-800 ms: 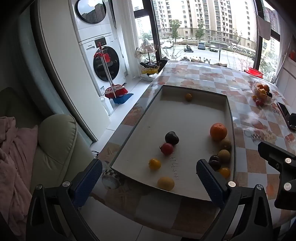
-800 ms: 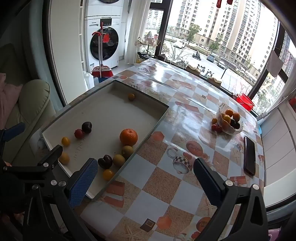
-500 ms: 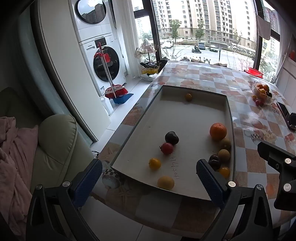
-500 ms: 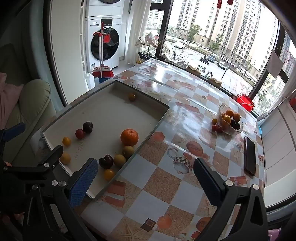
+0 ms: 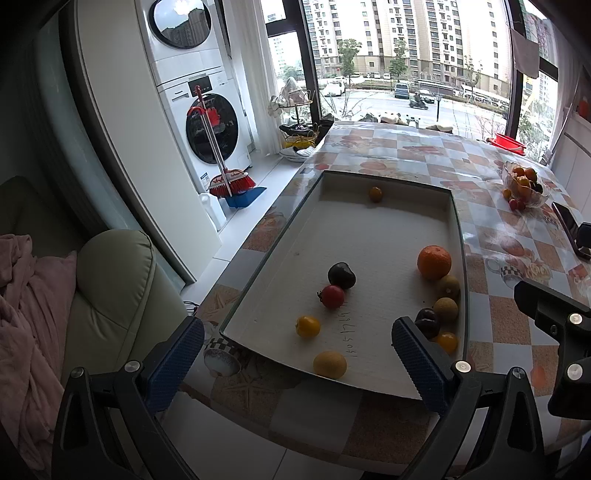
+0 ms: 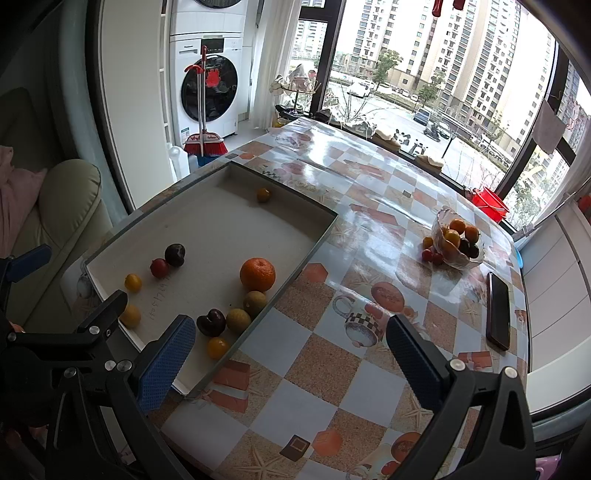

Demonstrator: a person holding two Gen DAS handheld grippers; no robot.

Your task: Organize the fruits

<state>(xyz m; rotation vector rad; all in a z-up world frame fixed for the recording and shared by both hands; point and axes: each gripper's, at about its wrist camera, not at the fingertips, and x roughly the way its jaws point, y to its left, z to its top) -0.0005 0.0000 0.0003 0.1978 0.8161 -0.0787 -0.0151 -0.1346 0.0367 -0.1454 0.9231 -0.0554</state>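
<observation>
Ahead of me stands a washer [image 5: 210,129] with a dryer [image 5: 181,33] stacked on top, and a red broom [image 5: 231,181] leans against it over a blue dustpan [image 5: 245,197]. A green sofa [image 5: 110,295] sits to my left, a pink blanket [image 5: 26,314] heaped on it. A dark phone [image 6: 498,310] lies flat on the checked tablecloth [image 6: 332,369]. A red tub [image 6: 489,203] rests by the window [image 6: 424,74], towers and parked cars beyond.

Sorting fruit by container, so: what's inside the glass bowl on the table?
The glass bowl holds several small orange fruits and dark ones. Anything beneath that top layer is covered. A few small fruits lie outside, beside it.
</observation>
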